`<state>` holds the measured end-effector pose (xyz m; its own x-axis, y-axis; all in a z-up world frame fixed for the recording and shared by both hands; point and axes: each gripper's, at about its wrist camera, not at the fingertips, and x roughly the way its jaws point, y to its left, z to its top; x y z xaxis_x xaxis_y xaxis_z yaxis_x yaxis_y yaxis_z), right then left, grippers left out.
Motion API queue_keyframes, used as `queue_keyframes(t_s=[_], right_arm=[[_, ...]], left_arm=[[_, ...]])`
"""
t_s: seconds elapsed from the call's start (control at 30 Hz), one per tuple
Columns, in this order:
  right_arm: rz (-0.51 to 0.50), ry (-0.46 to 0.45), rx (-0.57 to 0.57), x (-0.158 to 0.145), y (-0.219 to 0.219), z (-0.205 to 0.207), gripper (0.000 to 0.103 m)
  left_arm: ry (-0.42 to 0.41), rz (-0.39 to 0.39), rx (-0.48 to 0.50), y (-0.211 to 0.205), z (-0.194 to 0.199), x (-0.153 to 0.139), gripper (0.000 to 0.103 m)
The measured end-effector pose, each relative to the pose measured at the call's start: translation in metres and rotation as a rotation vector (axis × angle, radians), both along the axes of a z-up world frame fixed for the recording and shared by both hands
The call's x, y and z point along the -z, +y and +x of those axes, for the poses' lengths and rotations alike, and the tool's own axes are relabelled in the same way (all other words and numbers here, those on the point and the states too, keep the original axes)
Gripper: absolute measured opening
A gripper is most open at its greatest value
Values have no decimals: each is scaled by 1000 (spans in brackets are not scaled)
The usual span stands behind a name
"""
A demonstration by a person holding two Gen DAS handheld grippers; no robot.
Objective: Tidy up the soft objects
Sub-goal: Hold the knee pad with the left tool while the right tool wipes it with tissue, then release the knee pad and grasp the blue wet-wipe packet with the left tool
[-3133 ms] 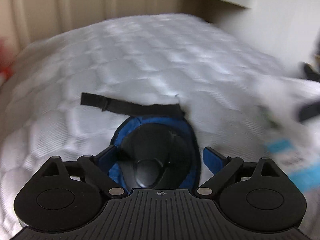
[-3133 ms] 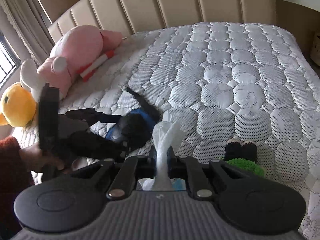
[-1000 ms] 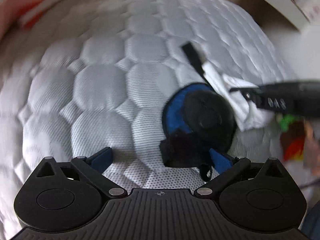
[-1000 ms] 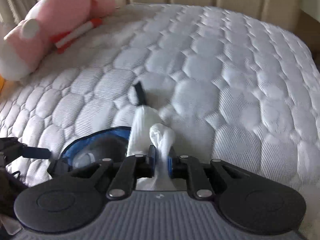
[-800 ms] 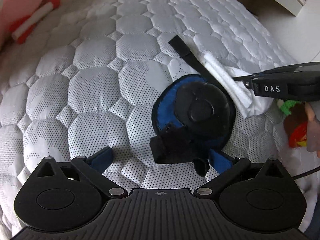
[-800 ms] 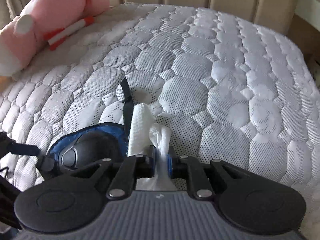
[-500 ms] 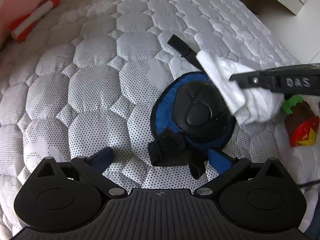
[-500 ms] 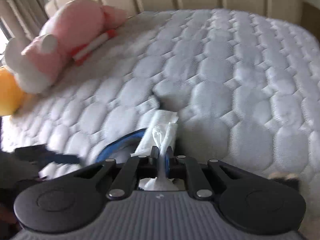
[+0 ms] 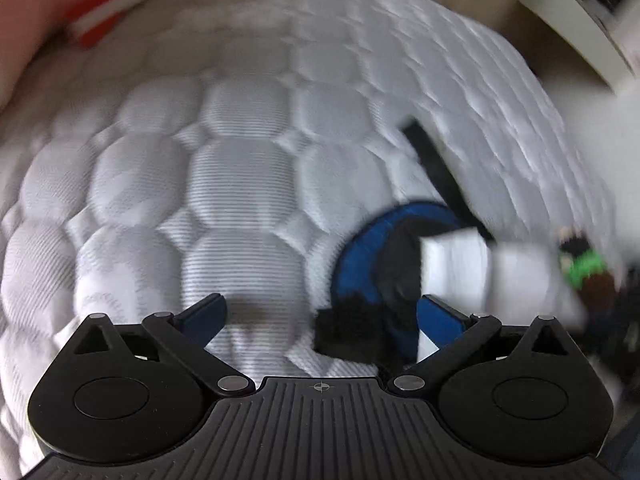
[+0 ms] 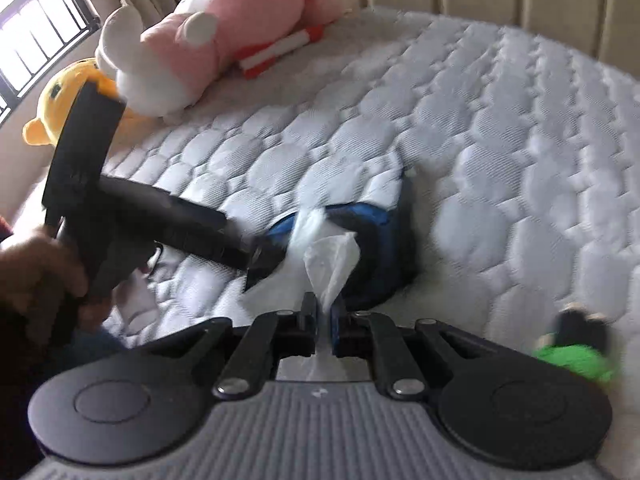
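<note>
You had the right hand-held gripper (image 10: 323,312) pinching the white tissue (image 10: 330,258) just above the blue-and-black pad (image 10: 374,248) on the bed (image 10: 500,152), probably to carry it clear, while the left hand-held gripper (image 9: 320,316) stood spread and empty.

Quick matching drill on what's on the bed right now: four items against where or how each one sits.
Items:
1. tissue
2. pink plush
3. blue pad
4. green toy

States:
A. near the headboard, beside a yellow plush
B. flat on the mattress, black strap trailing from it
C. pinched in the right hand-held gripper
D. at the right edge of the right wrist view

Pairs: 1-C, 2-A, 3-B, 4-D
</note>
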<state>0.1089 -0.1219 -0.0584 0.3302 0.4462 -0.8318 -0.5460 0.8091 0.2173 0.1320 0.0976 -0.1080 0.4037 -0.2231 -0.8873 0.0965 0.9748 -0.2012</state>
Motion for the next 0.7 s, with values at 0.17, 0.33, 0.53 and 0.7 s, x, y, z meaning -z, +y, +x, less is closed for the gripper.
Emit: queue_keyframes(t_s=[0.17,0.33,0.53,0.7], right_arm=[[45,-21,173,-4,-38,9,8],[115,-49,213,-16,-58,5,8],[264,-117,289,-47,-82,-15,8],[314,-157,267,-58,-97,-54,9]], left_arm=[[29,-51,87,-19,-4,7,103],[43,-173,114,-16,-11,-4,103],[109,-167,337,-58,-32,3,103],[176,-263,389,-78,-45,12,103]])
